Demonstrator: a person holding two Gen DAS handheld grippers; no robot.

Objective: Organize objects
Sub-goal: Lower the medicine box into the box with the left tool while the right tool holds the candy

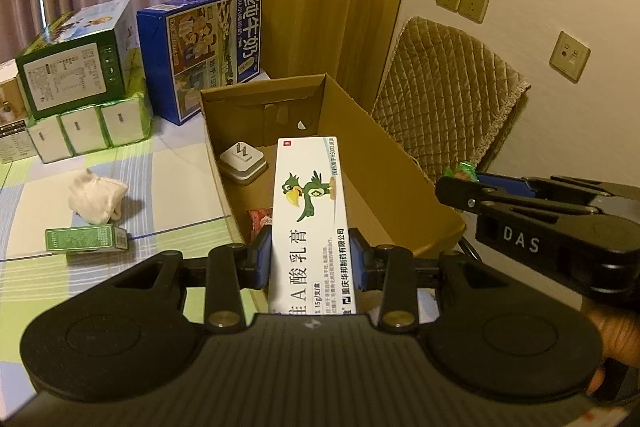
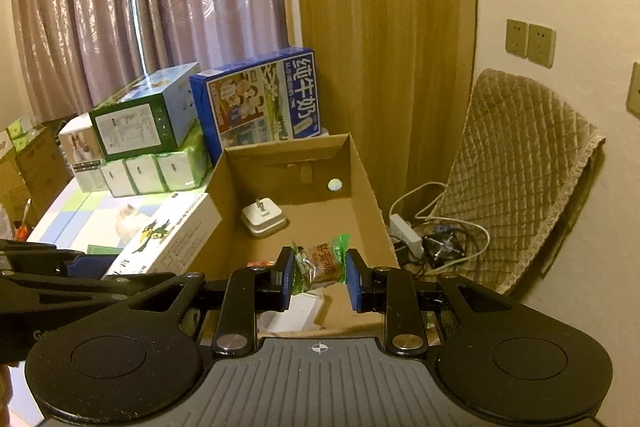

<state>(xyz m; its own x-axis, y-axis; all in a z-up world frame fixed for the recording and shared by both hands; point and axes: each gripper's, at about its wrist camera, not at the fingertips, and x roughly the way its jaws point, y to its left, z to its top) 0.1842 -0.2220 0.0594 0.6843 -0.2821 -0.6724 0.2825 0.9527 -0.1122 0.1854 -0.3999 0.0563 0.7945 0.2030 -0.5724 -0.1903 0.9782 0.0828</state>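
In the left wrist view my left gripper (image 1: 310,251) is shut on a long white ointment box (image 1: 308,203) printed with a green parrot. The box hangs over the near left part of an open cardboard box (image 1: 384,163). On the cardboard floor lie a white plug adapter (image 1: 243,161) and a red packet (image 1: 259,221). In the right wrist view my right gripper (image 2: 318,269) is shut on a small snack packet (image 2: 320,261) with green ends, above the cardboard box's (image 2: 362,187) near edge. The ointment box (image 2: 172,235) shows at its left.
A blue milk carton (image 1: 208,55), a green box (image 1: 76,67) and tissue packs (image 1: 88,127) stand behind the cardboard box. A crumpled white cloth (image 1: 96,199) and a small green box (image 1: 86,239) lie on the checked tabletop. A quilted chair (image 2: 516,171) and a power strip (image 2: 406,231) are at the right.
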